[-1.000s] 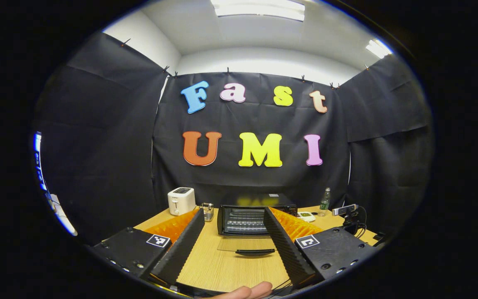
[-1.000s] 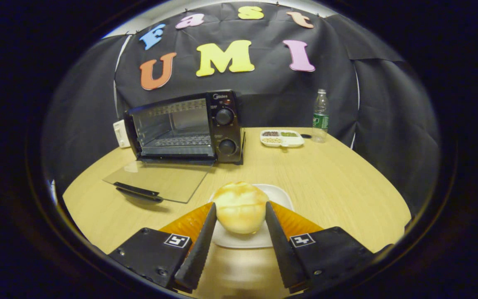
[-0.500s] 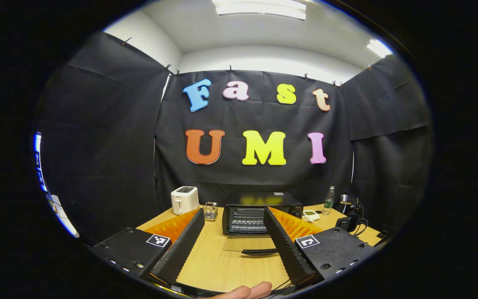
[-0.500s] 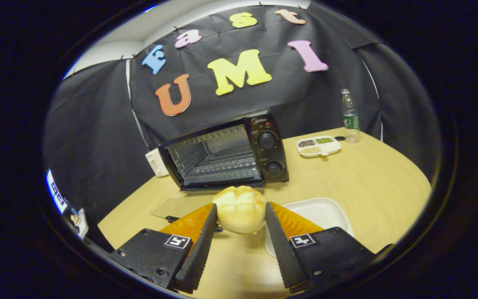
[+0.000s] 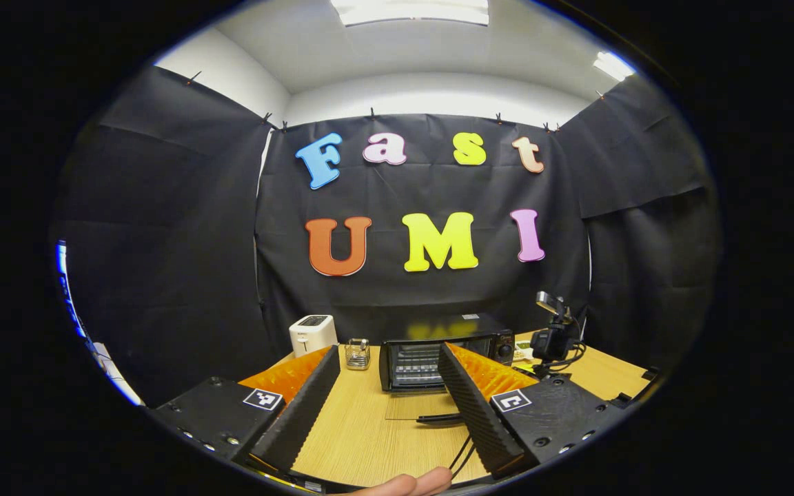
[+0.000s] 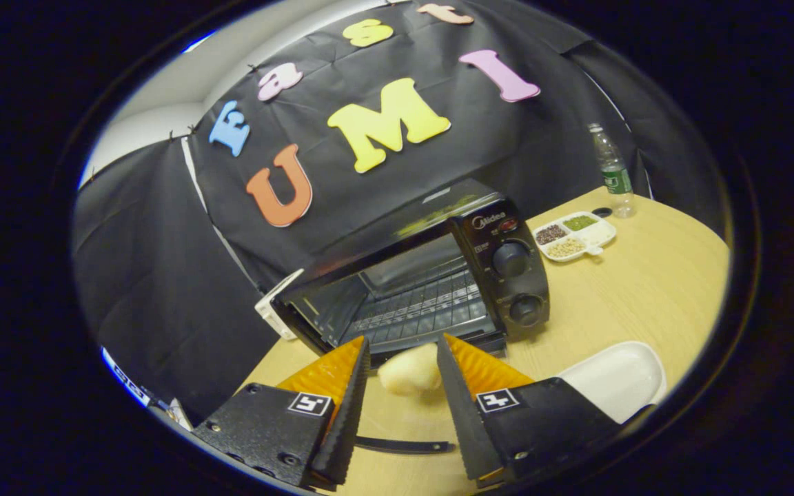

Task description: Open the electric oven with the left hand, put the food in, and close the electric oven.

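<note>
Oven: electric oven (image 6: 431, 275) stands on the wooden table (image 6: 652, 275), door (image 6: 397, 444) dropped flat in front of it with the black handle toward the camera — the opening step reads as done
Rack: wire rack (image 6: 424, 306) inside looks bare
Food: pale bun (image 6: 411, 368) sits between the right gripper (image 6: 400, 375) fingers just before the oven mouth; whether both fingers press on it or it lies loose on the door, I cannot tell
Plate: white plate (image 6: 611, 379) at right, nothing on it
Left gripper: left gripper (image 5: 387, 389) fingers spread, holding nothing, well back from the oven (image 5: 438, 355) in the left gripper view
Other items: toaster (image 5: 312, 334), bottle (image 6: 612, 172), divided snack tray (image 6: 574, 234)
Left to do: bun onto the rack, right gripper clear — then door lifted shut
</note>
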### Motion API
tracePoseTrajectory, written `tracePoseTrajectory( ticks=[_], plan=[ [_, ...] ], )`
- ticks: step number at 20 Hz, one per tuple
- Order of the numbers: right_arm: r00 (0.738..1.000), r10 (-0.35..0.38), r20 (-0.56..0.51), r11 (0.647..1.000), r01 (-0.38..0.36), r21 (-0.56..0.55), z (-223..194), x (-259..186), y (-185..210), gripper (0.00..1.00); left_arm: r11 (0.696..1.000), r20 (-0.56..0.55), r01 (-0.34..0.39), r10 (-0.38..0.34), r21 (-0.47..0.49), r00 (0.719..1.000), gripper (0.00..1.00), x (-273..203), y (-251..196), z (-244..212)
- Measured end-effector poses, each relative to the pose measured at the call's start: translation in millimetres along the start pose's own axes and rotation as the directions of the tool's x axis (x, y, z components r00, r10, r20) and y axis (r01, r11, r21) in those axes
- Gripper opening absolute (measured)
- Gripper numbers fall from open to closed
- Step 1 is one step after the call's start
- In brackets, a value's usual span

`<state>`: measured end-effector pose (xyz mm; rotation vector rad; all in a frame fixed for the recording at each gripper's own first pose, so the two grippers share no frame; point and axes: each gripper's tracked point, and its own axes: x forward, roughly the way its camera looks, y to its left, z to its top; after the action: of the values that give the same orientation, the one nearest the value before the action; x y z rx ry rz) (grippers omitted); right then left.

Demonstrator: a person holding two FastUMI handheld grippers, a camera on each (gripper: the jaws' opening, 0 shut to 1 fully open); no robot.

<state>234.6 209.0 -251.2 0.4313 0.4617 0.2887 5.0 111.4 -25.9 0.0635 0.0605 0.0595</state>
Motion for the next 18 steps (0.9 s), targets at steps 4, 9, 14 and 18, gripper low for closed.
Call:
tracePoseTrajectory(
  ticks=[4, 9, 14, 18],
  plan=[
    [0.997, -0.073, -0.004, 0.990, 0.072, -0.120, 1.5, 17.0, -17.7, 0.53, 1.000, -0.016, 0.009, -0.010, -0.007, 1.000, 0.94, 10.1, 5.9, -13.9],
    [0.986, -0.168, -0.021, 0.956, 0.158, -0.249, -13.8, 47.6, -41.4, 0.90, 1.000, -0.044, -0.010, 0.009, -0.020, 0.999, 0.94, 24.5, 18.1, -27.7],
    [0.965, -0.246, -0.088, 0.938, 0.214, -0.273, -36.0, 71.3, -64.6, 0.97, 1.000, -0.074, -0.017, 0.016, -0.011, 0.997, 0.94, 45.8, 22.5, -31.4],
    [0.962, -0.215, -0.169, 0.952, 0.168, -0.254, -53.3, 81.2, -58.8, 0.95, 1.000, -0.084, -0.017, 0.016, -0.002, 0.996, 0.94, 69.6, 17.2, -29.8]
  ],
)
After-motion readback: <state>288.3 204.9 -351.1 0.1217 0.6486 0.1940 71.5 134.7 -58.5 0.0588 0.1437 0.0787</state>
